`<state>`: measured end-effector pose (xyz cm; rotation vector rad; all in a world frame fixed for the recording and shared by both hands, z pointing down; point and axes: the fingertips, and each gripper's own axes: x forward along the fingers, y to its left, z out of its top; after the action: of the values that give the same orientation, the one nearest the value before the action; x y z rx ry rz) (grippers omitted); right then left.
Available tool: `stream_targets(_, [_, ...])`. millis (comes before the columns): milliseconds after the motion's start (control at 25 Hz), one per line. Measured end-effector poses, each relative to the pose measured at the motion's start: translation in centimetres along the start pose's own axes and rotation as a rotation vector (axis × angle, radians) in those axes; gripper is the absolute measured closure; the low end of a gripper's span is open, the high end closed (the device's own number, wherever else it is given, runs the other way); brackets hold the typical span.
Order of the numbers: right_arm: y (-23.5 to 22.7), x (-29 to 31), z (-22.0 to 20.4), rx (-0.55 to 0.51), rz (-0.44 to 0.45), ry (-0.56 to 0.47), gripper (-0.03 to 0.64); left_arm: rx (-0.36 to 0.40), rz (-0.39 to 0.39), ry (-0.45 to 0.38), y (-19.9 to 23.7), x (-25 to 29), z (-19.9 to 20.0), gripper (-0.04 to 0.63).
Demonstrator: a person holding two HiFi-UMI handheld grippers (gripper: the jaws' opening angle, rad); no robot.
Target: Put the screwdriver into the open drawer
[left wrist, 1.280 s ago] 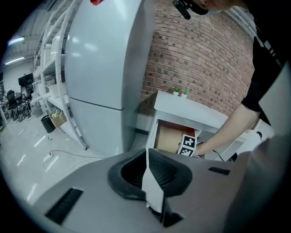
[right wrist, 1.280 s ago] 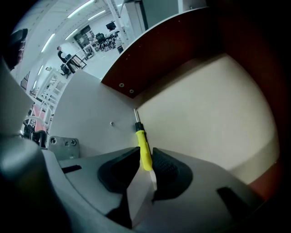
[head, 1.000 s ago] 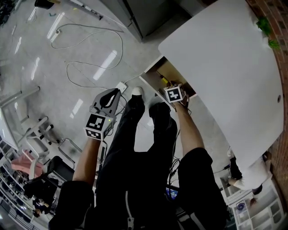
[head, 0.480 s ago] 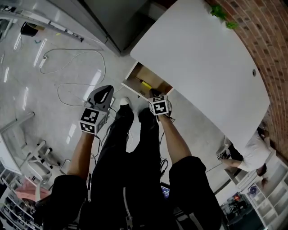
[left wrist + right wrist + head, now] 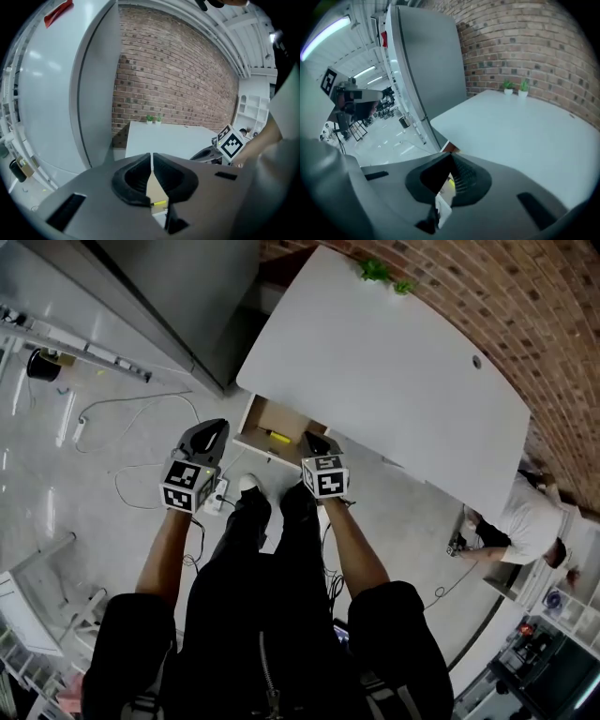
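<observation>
Head view: looks steeply down on a smooth white counter (image 5: 394, 381) with rounded corners, backed by a rough red brick wall (image 5: 487, 296). Shows an open drawer (image 5: 255, 420), white-fronted with pale wood inside, jutting from under the counter's near edge close to its left corner. Finds the screwdriver (image 5: 278, 437) lying flat inside that drawer; yellow handle plain, shaft too small to make out. Places the left gripper (image 5: 217, 423), dark grey and wedge-shaped, just left of the drawer, and the right gripper (image 5: 310, 436) above the drawer's right end, each topped by a black-and-white marker cube. Cannot read either pair of fingers from above. Catches a crouching person (image 5: 525, 521) past the counter's right end, partly cut off.

Left gripper view: shows matte black, curved fingers (image 5: 133, 180) closed tip to tip, clamped on nothing. Leaves only a thin wedge of a gap lower down, with a sliver of wood and the yellow handle seen through it. Takes in two small green plants (image 5: 153, 119) at the counter's far edge.

Right gripper view: shows fingers (image 5: 466, 178) together, one pad ribbed, nothing gripped. Glimpses a blurred yellow-green spot and a white drawer edge through the slit; rest of the drawer hidden by the grey housing. Includes a tall, smooth grey cabinet (image 5: 431, 65) beside the counter's left corner.
</observation>
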<state>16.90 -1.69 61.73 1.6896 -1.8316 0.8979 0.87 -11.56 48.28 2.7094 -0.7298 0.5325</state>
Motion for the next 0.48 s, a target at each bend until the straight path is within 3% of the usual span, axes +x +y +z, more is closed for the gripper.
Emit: stream_targets(480, [-3.7, -13.1, 14.7, -0.005, -0.155, -0.402, 0.607, 0.092, -0.073, -0.160, -1.6, 0.3, 9.6, 0.560])
